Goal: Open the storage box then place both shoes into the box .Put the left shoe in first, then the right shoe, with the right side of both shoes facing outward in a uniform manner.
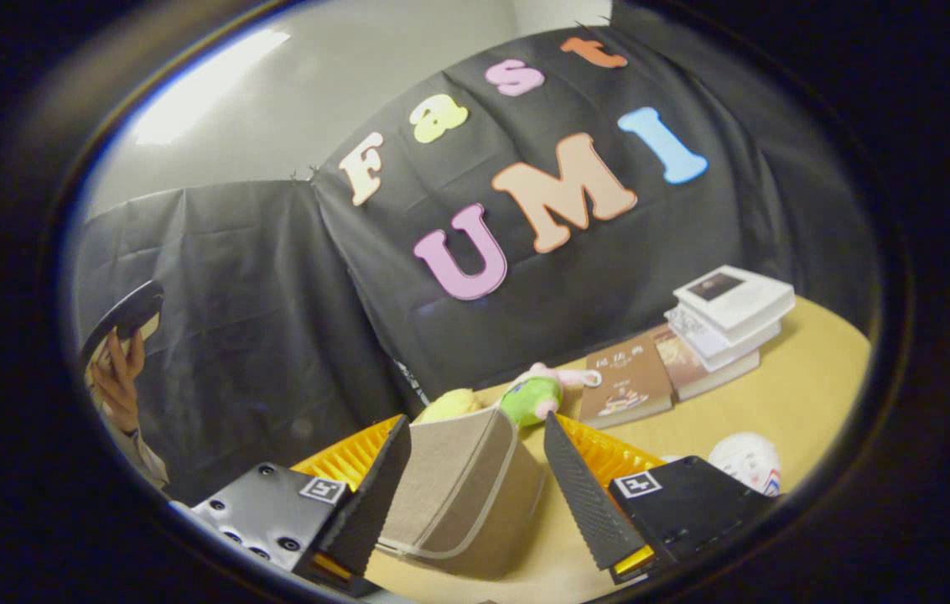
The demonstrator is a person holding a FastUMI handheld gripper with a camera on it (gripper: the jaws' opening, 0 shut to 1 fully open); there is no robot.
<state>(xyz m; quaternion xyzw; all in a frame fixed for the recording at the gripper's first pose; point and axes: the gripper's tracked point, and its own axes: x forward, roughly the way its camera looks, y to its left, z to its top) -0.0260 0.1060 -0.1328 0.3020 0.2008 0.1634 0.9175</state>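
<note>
A beige fabric storage box (462,491) with pale piping stands on the tan table (785,403), its lid side turned toward me. My gripper (475,432) is open and held tilted just above the table. The box sits in the gap between the two black ribbed fingers (584,495). The left finger lies along the box's left edge and the right finger stands close beside its right edge. I cannot tell whether either finger touches it.
An orange ribbed basket (609,453) shows behind the fingers on both sides. Two plush toys (533,394) lie just beyond the box. Farther right are a brown book (625,382), a stack of books (726,323) and a white ball (747,461). A person's hand with a phone (118,352) is at the far left.
</note>
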